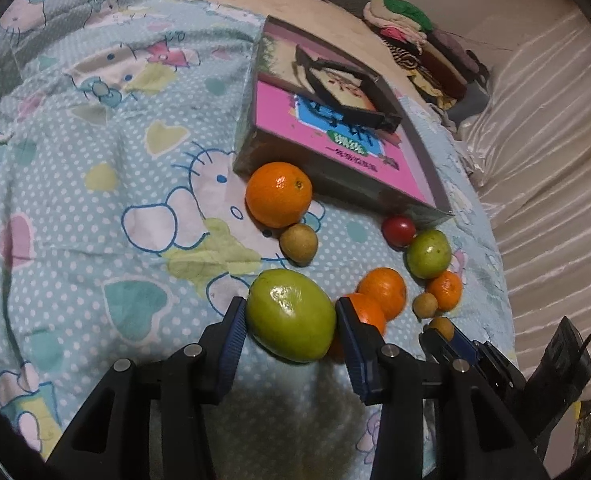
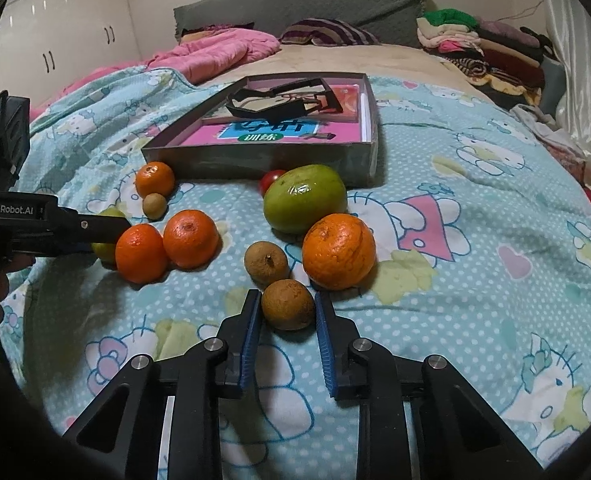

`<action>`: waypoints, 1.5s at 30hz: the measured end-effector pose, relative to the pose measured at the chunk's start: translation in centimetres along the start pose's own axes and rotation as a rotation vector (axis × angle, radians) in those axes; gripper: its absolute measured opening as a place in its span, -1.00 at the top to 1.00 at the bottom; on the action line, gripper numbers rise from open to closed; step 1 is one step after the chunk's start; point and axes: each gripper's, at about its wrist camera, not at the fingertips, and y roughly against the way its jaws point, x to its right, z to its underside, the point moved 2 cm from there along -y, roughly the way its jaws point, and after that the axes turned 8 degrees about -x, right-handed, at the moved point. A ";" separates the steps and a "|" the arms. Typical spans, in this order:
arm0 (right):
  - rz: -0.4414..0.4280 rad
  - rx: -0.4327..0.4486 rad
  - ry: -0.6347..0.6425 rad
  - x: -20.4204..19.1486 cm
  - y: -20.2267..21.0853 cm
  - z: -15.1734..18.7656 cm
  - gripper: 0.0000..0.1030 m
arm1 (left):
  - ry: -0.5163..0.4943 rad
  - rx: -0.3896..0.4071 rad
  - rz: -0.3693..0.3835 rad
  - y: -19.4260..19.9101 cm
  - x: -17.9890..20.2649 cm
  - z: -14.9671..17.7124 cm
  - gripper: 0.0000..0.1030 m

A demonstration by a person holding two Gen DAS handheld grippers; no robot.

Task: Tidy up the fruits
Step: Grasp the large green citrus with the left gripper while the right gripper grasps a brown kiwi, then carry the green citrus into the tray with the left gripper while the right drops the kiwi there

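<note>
Fruits lie on a blue patterned blanket in front of a shallow grey box [image 2: 255, 158] holding a pink book. In the left wrist view my left gripper [image 1: 291, 320] is shut on a green fruit [image 1: 290, 314], both pads against its sides. An orange [image 1: 278, 193] and a small brown fruit [image 1: 298, 243] lie beyond it. In the right wrist view my right gripper [image 2: 288, 306] straddles a small brown fruit [image 2: 288, 304], with small gaps at each pad. A second brown fruit [image 2: 266, 262], a large orange [image 2: 338, 251], a big green fruit [image 2: 305, 198] and two tangerines [image 2: 167, 246] lie nearby.
A red tomato [image 2: 270, 181] sits against the box front. A tangerine [image 2: 154, 179] and a small brown fruit [image 2: 154, 205] lie at the left. A pink quilt [image 2: 215, 54] and a pile of folded clothes [image 2: 487, 46] lie at the bed's far end.
</note>
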 end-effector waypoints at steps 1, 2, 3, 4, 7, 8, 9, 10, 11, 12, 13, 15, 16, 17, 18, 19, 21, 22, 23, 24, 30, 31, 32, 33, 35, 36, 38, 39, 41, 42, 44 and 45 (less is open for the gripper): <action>-0.002 0.004 0.001 0.0 0.2 0.1 0.47 | 0.000 -0.001 0.000 0.3 -0.1 0.1 0.13; -0.002 0.007 0.001 0.0 0.4 0.1 0.47 | 0.001 -0.001 0.002 0.4 -0.2 0.1 0.13; -0.006 0.012 0.000 0.0 0.7 0.1 0.47 | 0.004 0.000 0.001 0.6 -0.3 0.1 0.13; -0.010 0.020 0.001 0.0 1.1 0.0 0.47 | 0.005 0.007 -0.004 0.9 -0.4 0.1 0.13; -0.015 0.049 0.003 0.0 2.2 -0.6 0.47 | -0.009 0.044 -0.025 2.1 -0.4 -0.3 0.13; -0.018 0.058 0.001 0.1 2.5 -0.9 0.47 | -0.014 0.054 -0.029 2.5 -0.3 -0.5 0.13; -0.023 0.068 -0.003 0.4 2.8 -1.3 0.47 | -0.019 0.062 -0.029 2.9 -0.2 -0.9 0.13; -0.024 0.071 -0.007 0.6 2.9 -1.7 0.47 | -0.022 0.070 -0.031 3.2 0.0 -1.2 0.13; -0.022 0.077 -0.012 0.8 3.0 -2.0 0.47 | -0.026 0.075 -0.036 3.4 0.1 -1.6 0.13; -0.023 0.082 -0.021 1.2 3.1 -2.5 0.47 | -0.029 0.077 -0.041 3.5 0.2 -2.0 0.13; -0.022 0.081 -0.025 1.5 3.1 -2.9 0.47 | -0.027 0.083 -0.043 3.7 0.3 -2.5 0.13; -0.021 0.084 -0.031 2.1 3.0 -3.8 0.47 | -0.030 0.094 -0.047 4.0 0.5 -3.4 0.13; -0.021 0.083 -0.032 2.4 2.9 -4.2 0.47 | -0.035 0.098 -0.053 4.0 0.7 -3.9 0.13; -0.020 0.084 -0.034 2.6 2.8 -4.7 0.47 | -0.040 0.102 -0.059 4.1 0.9 -4.3 0.13; -0.023 0.086 -0.038 2.9 2.6 -5.1 0.47 | -0.046 0.105 -0.068 4.1 1.1 -4.9 0.13; -0.023 0.088 -0.043 3.2 2.5 -5.6 0.47 | -0.050 0.106 -0.073 4.0 1.2 -5.3 0.13; -0.031 0.090 -0.048 3.7 2.2 -6.7 0.47 | -0.064 0.106 -0.088 3.8 1.6 -6.1 0.13; -0.033 0.092 -0.047 3.8 2.0 -7.2 0.47 | -0.072 0.106 -0.096 3.7 1.8 -6.5 0.13; -0.036 0.091 -0.042 3.9 1.8 -7.6 0.47 | -0.080 0.105 -0.102 3.5 2.0 -6.9 0.13; -0.037 0.089 -0.036 4.0 1.6 -8.2 0.47 | -0.087 0.103 -0.109 3.3 2.2 -7.2 0.13; -0.056 0.061 -0.014 4.3 -0.4 -11.2 0.47 | -0.141 0.089 -0.160 1.6 3.3 -9.2 0.13; -0.056 0.052 -0.010 4.4 -0.9 -11.6 0.47 | -0.150 0.084 -0.172 1.2 3.5 -9.5 0.13; -0.057 0.047 -0.006 4.4 -1.2 -11.9 0.47 | -0.158 0.080 -0.180 0.9 3.7 -9.7 0.13; -0.052 0.039 0.000 4.4 -1.7 -12.4 0.47 | -0.171 0.078 -0.192 0.5 3.9 -9.9 0.13; -0.053 0.028 0.007 4.4 -2.4 -12.9 0.47 | -0.196 0.079 -0.215 0.0 4.3 -10.3 0.13; -0.055 0.021 0.014 4.4 -2.8 -13.3 0.47 | -0.207 0.079 -0.227 -0.2 4.4 -10.4 0.13; -0.057 0.009 0.031 4.1 -3.3 -13.8 0.47 | -0.228 0.069 -0.251 -1.0 4.6 -10.8 0.13; -0.058 0.000 0.046 3.9 -3.7 -14.3 0.47 | -0.238 0.059 -0.267 -1.5 4.7 -11.0 0.13; -0.062 -0.021 0.064 3.7 -4.3 -14.7 0.47 | -0.251 0.043 -0.290 -2.4 4.6 -11.3 0.13; -0.063 -0.038 0.076 3.5 -4.8 -15.0 0.47 | -0.256 0.037 -0.303 -2.8 4.6 -11.3 0.13; -0.056 -0.059 0.088 3.3 -5.5 -15.4 0.47 | -0.282 0.050 -0.334 -3.1 4.7 -11.4 0.13; -0.056 -0.076 0.094 3.2 -6.1 -15.7 0.47 | -0.291 0.057 -0.350 -3.2 4.7 -11.3 0.13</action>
